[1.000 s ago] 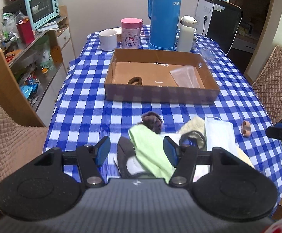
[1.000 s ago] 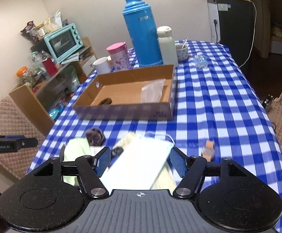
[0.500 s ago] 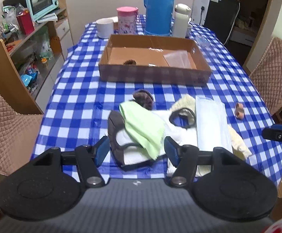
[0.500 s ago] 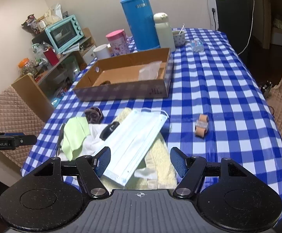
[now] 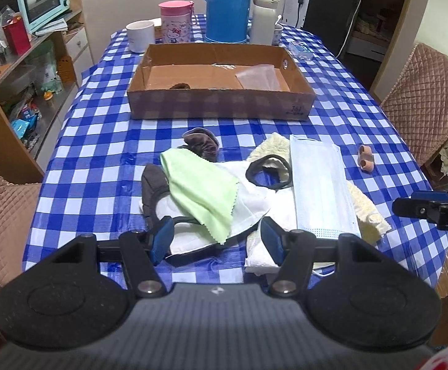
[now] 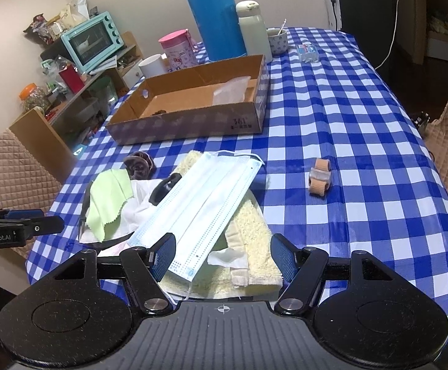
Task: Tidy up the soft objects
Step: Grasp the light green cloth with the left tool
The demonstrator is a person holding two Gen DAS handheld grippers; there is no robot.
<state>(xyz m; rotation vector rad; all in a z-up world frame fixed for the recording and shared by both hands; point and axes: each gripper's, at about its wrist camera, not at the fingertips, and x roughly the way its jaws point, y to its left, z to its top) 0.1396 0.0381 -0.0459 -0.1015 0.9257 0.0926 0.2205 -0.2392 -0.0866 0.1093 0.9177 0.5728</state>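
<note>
A heap of soft things lies on the checked tablecloth near the front edge: a green cloth (image 5: 203, 186), a white cloth (image 5: 251, 197), a blue face mask (image 5: 321, 188), a cream towel (image 6: 251, 231), a dark insole (image 5: 153, 188), a black hair band (image 5: 268, 172) and a brown scrunchie (image 5: 202, 143). My left gripper (image 5: 217, 239) is open and empty, just short of the green cloth. My right gripper (image 6: 222, 254) is open and empty over the mask (image 6: 205, 200) and towel. A cardboard box (image 5: 220, 104) beyond holds a brown hair tie (image 5: 180, 86) and a clear bag (image 5: 260, 77).
A tan toe separator (image 6: 319, 178) lies alone to the right. Behind the box stand a blue thermos (image 5: 225, 3), a white flask (image 5: 264, 17), a pink cup (image 5: 176, 21) and a white mug (image 5: 140, 35). Quilted chairs (image 5: 424, 92) flank the table.
Both grippers have drawn back toward the table's front edge and risen, so the whole heap now shows. Both stayed open and empty. The heap has not moved.
</note>
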